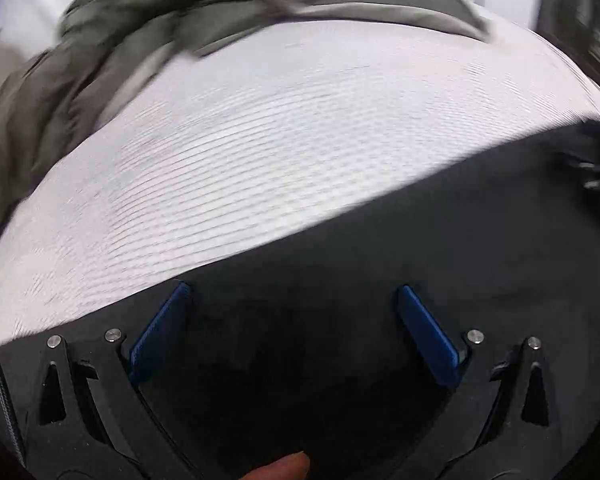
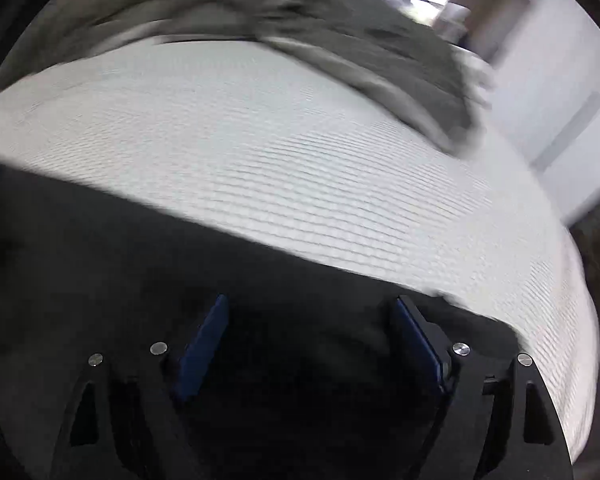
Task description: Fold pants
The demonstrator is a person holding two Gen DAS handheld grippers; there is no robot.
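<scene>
Left wrist view: you are looking down past your left tongs [image 1: 294, 336] at a white ribbed cover [image 1: 300, 152], with the grey-green pants [image 1: 112, 52] bunched along the far edge and curling down the left side.
Right wrist view: you are seeing the same pants [image 2: 360, 40] lying across the top and trailing down toward the right, beyond a wide stretch of white cover [image 2: 300, 152].
Left tongs: you are holding them spread wide, nothing between the blue pads [image 1: 160, 336]; only a dark cloth [image 1: 340, 260] is showing beneath them.
Right tongs: your right tongs [image 2: 312, 344] are also standing apart with no fabric pinched, dark cloth [image 2: 140, 260] lying under them too.
Where the pants are: they are sitting well apart from both tongs, straight ahead and across the bare white cover.
Long axis: the heap is appearing to run crosswise to the way both tongs are pointing, from left to right along the far side; blur is hiding where waistband and hems lie.
Nearer hand: the left view shows cloth coming closest at its left edge, the right view at its right, so each hand is seeming best placed for its own end.
Coming move: you are likely needing to reach forward with both tongs before any pinching can begin.
</scene>
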